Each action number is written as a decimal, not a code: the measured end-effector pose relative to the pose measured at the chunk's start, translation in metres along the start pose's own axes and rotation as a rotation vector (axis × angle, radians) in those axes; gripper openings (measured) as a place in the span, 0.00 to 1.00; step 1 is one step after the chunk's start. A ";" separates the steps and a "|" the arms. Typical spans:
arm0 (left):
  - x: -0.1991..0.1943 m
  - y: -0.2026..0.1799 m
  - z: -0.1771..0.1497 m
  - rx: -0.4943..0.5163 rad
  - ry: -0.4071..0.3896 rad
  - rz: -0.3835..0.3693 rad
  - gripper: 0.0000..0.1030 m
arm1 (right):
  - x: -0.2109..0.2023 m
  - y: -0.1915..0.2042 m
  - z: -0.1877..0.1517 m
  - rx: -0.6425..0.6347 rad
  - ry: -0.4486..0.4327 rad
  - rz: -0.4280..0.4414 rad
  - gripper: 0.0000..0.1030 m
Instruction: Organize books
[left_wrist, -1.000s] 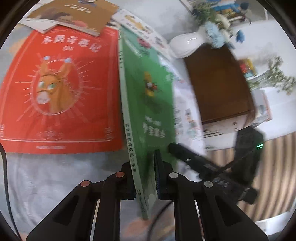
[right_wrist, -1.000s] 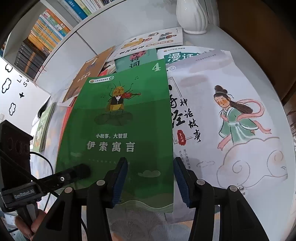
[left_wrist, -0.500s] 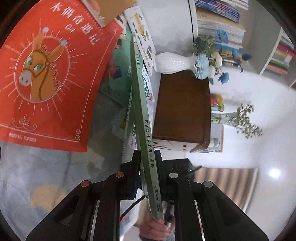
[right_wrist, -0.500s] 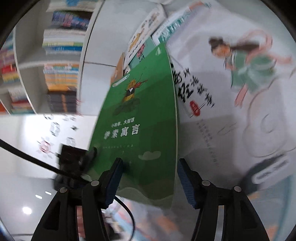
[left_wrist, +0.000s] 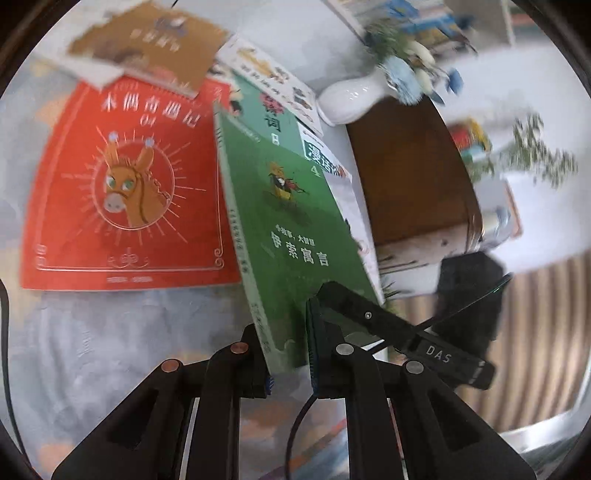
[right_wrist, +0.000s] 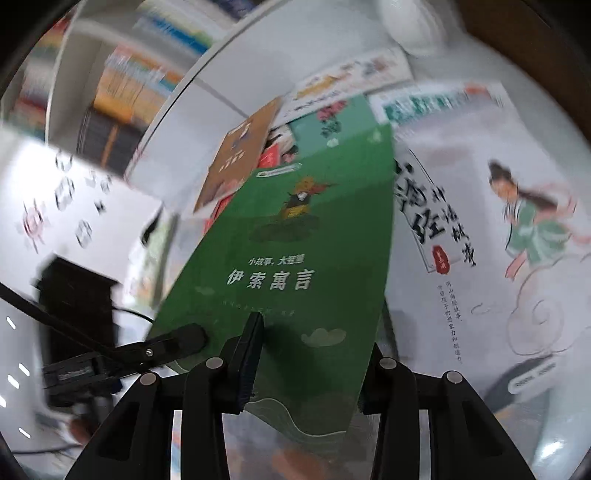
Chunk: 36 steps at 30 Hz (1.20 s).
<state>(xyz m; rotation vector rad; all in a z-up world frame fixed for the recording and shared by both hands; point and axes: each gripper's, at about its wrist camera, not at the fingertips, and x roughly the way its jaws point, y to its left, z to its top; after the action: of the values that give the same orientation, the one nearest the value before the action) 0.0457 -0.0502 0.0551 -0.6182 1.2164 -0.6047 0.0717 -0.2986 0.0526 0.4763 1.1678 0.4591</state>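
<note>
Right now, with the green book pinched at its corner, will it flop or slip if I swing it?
The green book is thin yet juts straight from the left gripper without sagging: probably stiff enough, and light. The jaws hold only a corner by the spine and the cover looks smooth, so it may pivot or slip in a fast swing.

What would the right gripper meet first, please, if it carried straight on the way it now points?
Probably the green book between its fingers, the cover filling the line ahead of the right gripper; depth is unclear.
</note>
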 end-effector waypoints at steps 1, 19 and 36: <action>-0.005 -0.001 -0.003 0.012 -0.006 0.007 0.09 | -0.003 0.004 -0.003 -0.022 -0.003 -0.014 0.38; -0.187 0.065 -0.020 -0.037 -0.237 0.052 0.15 | 0.031 0.191 -0.024 -0.334 -0.025 0.020 0.39; -0.290 0.243 0.029 -0.149 -0.305 0.145 0.14 | 0.216 0.356 -0.008 -0.384 0.073 0.041 0.40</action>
<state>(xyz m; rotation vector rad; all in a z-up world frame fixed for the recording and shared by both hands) 0.0281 0.3281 0.0783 -0.7126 1.0134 -0.2865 0.1007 0.1152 0.0919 0.1516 1.1084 0.7240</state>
